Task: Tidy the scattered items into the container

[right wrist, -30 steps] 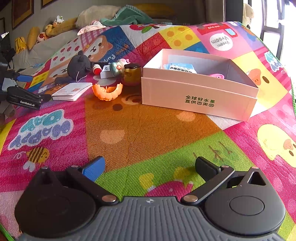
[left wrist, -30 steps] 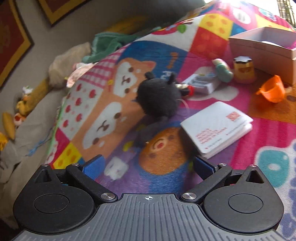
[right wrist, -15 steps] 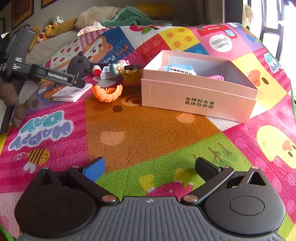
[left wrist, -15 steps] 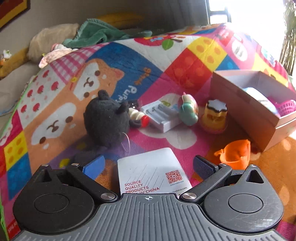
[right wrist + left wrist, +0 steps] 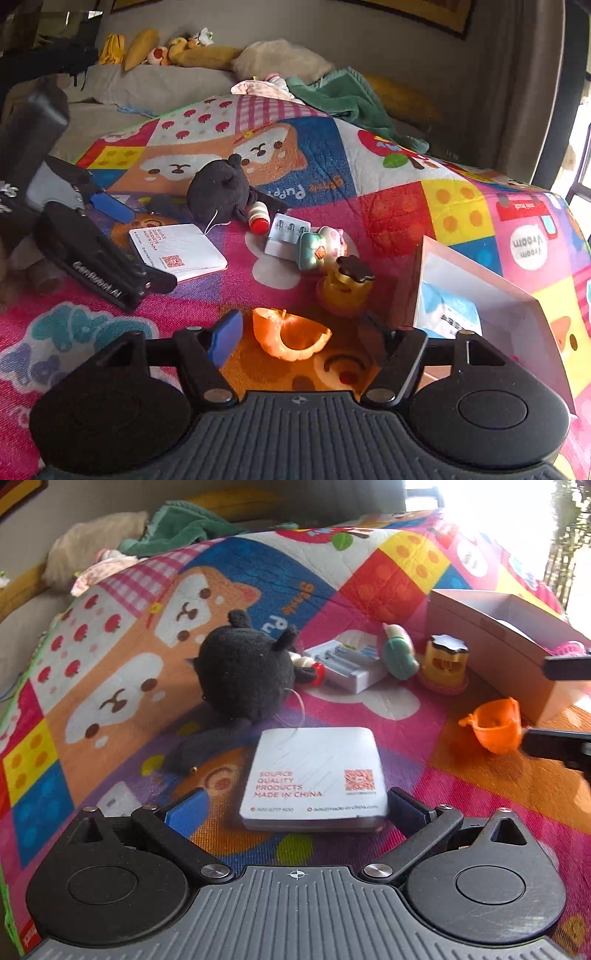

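Left wrist view: left gripper point(image 5: 295, 808), jaws apart, has closed in to straddle the white card pack point(image 5: 314, 775).
Right wrist view: right gripper point(image 5: 306, 332), jaws just narrowing yet untouching, now brackets the orange toy cup point(image 5: 291, 334) beside the pink box point(image 5: 480, 295).

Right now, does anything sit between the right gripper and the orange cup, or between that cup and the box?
Nothing visible. The orange cup lies between the right gripper fingers, whose jaws have just been closing, pads not touching. Bare mat separates it from the pink box.

Booklet point(image 5: 314, 775) lies before plush point(image 5: 243, 675), box point(image 5: 517, 653) at right.
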